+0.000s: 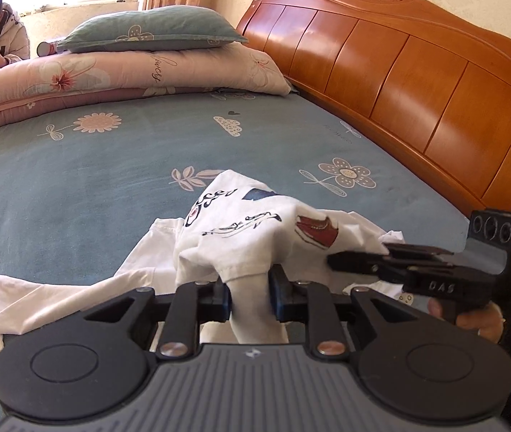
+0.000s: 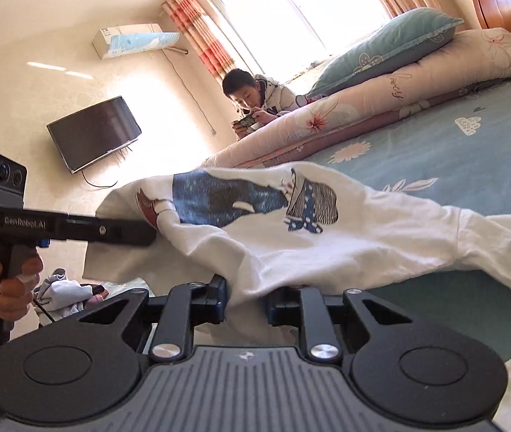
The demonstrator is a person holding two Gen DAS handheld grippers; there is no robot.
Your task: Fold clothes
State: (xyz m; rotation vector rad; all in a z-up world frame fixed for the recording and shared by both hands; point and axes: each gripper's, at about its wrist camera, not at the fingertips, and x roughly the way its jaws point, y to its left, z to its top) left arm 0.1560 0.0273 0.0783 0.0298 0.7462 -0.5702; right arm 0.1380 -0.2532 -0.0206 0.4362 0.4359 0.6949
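Left wrist view: the left hand-held gripper point(image 1: 250, 297) is clamped on a bunched fold of the white printed T-shirt point(image 1: 248, 230), lifting it off the bed point(image 1: 111, 165). The right hand-held gripper point(image 1: 334, 261) comes in from the right, its tip against the same raised hump, and its own view shows cloth pinched between its pads. Both grips sit close together at the near edge, while the shirt's length trails away across the sheet. I'd say spreading it calls for the two hands to draw apart sideways.
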